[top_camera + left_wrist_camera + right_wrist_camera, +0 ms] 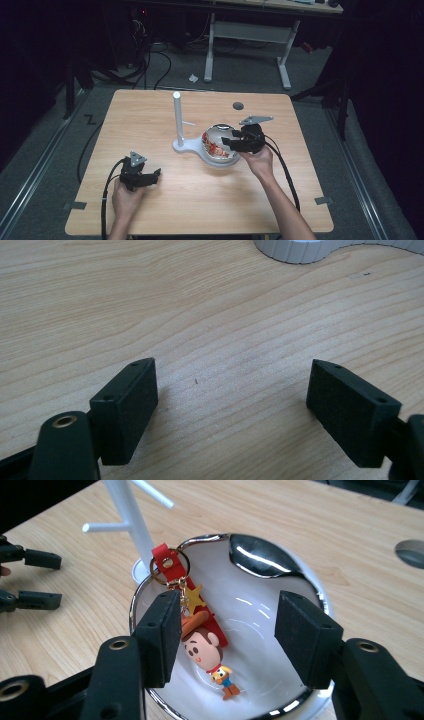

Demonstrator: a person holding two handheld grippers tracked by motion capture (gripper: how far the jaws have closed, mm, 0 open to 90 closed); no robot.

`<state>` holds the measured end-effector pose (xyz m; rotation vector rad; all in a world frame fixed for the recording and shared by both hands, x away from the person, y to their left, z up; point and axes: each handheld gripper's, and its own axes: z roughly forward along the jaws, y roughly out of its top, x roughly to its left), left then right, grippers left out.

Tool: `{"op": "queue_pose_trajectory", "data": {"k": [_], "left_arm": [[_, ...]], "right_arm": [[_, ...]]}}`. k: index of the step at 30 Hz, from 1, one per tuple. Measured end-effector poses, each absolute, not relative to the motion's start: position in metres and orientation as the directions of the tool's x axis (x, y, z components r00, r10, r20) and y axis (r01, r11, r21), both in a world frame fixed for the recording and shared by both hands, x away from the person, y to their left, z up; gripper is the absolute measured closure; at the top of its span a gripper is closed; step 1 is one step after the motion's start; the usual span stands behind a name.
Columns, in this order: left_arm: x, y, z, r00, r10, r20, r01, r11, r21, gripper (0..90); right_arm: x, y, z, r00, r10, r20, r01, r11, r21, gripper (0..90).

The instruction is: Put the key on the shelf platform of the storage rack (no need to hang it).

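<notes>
Right gripper view: our right tool (225,640) hovers wide open over the keychain (202,640), which lies lengthwise in the bowl (260,560), ring end away; left tool (232,410) open too, farther off

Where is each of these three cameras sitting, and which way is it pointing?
High view: above the person's side, looking forward and down at the table; both forearms, left gripper and right gripper show.
Left gripper view: rides the left gripper, facing bare wood and the stand base; its open fingers show.
Right gripper view: rides the right gripper, looking into the bowl at the keychain.
All three share the stand.
</notes>
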<state>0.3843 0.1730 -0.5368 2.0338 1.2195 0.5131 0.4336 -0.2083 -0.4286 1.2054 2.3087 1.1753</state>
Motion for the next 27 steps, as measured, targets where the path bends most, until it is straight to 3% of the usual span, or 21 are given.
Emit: {"op": "queue_pose_trajectory", "data": {"k": [27], "left_arm": [[0.384,0.173,-0.537,0.478,0.878,-0.019,0.601,-0.311,0.736,21.1]], "right_arm": [[0.403,-0.267,-0.389,-0.548,0.824,0.145,0.519,0.199,0.832,44.2]]}}
